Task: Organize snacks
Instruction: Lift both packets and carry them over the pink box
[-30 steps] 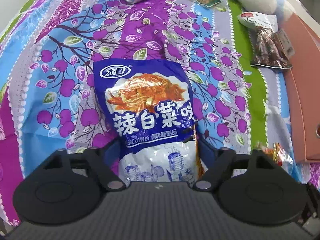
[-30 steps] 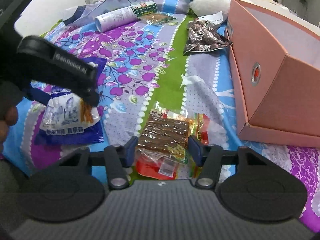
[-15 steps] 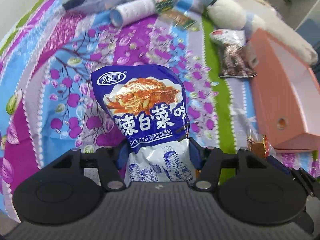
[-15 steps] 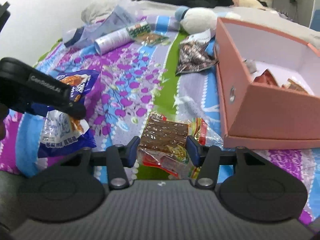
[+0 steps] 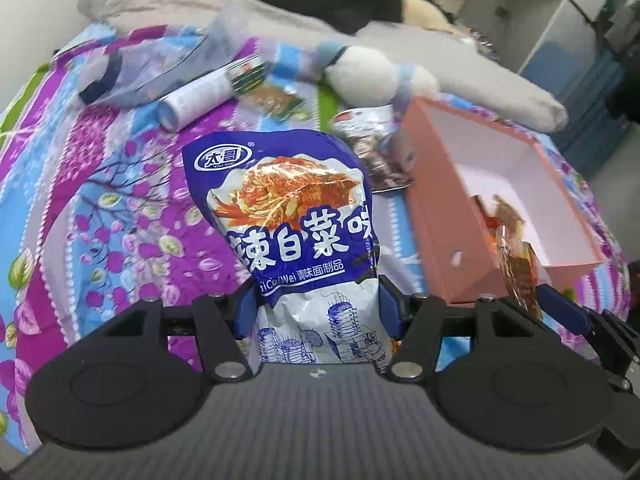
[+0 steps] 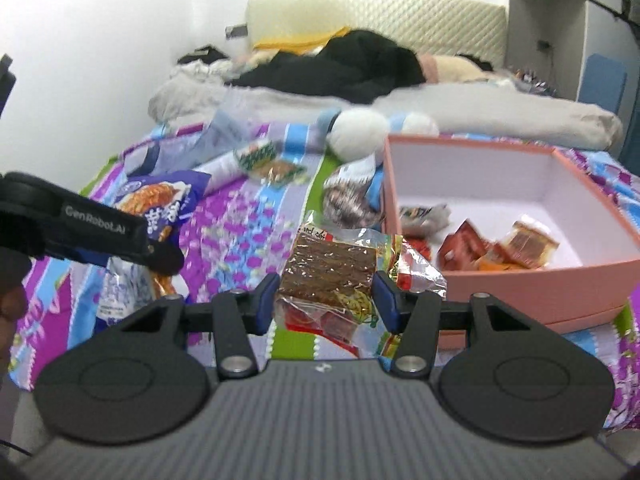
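My left gripper (image 5: 316,308) is shut on the lower end of a blue and white snack bag (image 5: 296,216) printed with a red noodle picture, held up above the flowered bedspread (image 5: 120,208). My right gripper (image 6: 326,300) is shut on a clear packet of brown strips (image 6: 332,268) with a red and yellow base, also lifted. To the right lies an open pink box (image 6: 532,280) (image 5: 436,224) with white inside and several small orange and red packets (image 6: 496,244) in it. The right wrist view shows the left gripper (image 6: 80,228) with its blue bag at far left.
Farther up the bed lie a white tube can (image 5: 196,96), a green packet (image 5: 276,100), a dark wrapped snack bag (image 6: 348,200), a clear plastic bag (image 5: 132,68) and a white plush toy (image 6: 360,132). Grey bedding and black clothes pile at the headboard.
Both grippers rose with their packets off the bedspread and tilted up, so the box's inside and the headboard came into view. The left jaws closed tighter on the blue bag.
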{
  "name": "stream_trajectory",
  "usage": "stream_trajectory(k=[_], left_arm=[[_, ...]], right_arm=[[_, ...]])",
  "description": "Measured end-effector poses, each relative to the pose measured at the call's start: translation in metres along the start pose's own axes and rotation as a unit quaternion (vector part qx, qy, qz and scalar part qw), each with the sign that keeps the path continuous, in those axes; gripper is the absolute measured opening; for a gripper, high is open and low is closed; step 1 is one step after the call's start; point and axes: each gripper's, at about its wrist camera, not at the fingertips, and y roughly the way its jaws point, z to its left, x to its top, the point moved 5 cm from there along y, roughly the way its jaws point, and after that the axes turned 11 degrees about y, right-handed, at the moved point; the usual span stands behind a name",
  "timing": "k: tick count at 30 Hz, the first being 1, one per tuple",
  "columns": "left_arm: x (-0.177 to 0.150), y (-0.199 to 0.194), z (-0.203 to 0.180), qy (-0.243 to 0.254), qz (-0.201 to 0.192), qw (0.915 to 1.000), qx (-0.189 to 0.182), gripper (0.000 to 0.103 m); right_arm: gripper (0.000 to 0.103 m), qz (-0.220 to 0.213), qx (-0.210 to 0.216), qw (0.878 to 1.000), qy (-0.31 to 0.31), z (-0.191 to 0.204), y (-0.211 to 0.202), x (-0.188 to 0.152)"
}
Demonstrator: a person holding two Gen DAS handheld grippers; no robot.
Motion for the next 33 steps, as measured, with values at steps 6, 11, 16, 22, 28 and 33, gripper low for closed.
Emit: stream_trajectory(k=[6, 11, 16, 22, 28, 33], left_arm=[[0.011, -0.018, -0.025, 0.03, -0.018, 0.9989, -0.032, 0.065], [0.019, -0.028, -0.047, 0.048, -0.027, 0.9972, -0.051, 0.065], [0.029, -0.028, -0.067, 0.061, -0.03, 0.9955, -0.067, 0.065], [0.049, -0.013, -0.093, 0.075, -0.03, 0.993, -0.087, 0.065], [0.079, 0.017, -0.119, 0.093, -0.021, 0.991, -0.094, 0.065], [0.103, 0.052, -0.143, 0.105, -0.006, 0.9887, -0.107, 0.065]], right_arm=[[0.053, -0.036, -0.009, 0.999, 0.011, -0.007, -0.029, 0.018], [0.053, -0.053, -0.024, 0.998, 0.022, -0.018, -0.048, 0.024], [0.053, -0.057, -0.037, 0.997, 0.039, -0.034, -0.055, 0.027], [0.053, -0.059, -0.046, 0.996, 0.055, -0.052, -0.05, 0.037], [0.053, -0.061, -0.057, 0.994, 0.067, -0.077, -0.035, 0.053], [0.053, -0.056, -0.071, 0.993, 0.072, -0.104, -0.012, 0.069]])
